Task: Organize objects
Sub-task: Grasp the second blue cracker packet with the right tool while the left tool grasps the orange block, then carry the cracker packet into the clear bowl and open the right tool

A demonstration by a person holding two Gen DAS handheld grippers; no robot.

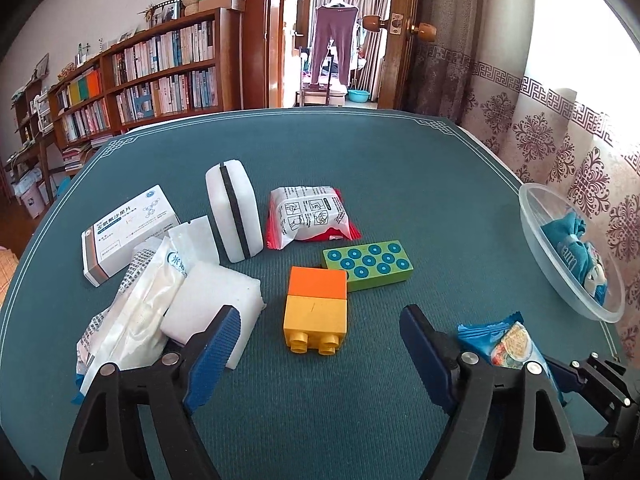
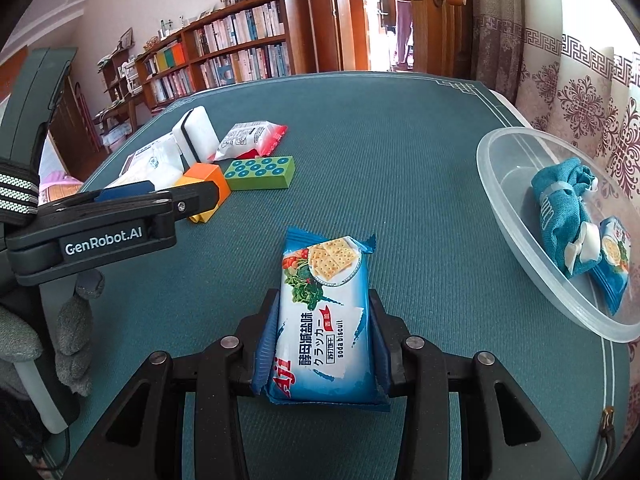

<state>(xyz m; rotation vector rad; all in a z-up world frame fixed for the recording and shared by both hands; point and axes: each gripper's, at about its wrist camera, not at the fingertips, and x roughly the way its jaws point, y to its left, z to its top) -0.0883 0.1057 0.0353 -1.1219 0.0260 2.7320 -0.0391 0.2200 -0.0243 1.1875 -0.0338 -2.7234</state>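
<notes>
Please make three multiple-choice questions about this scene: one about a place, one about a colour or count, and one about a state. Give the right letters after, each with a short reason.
1. Where is the rolled blue cloth?
A. in the clear plastic bowl
B. on the bookshelf
C. under the green block

2. What colours is the two-part block?
A. red and white
B. orange and yellow
C. blue and green

3. What is the state of the right gripper?
A. open and empty
B. shut on the soda biscuit packet
C. shut on a sponge

Key: 1 A, the cloth lies inside the bowl's wall. 2 B, its far half is orange and its near half yellow. 3 B, both fingers press the packet's sides.
</notes>
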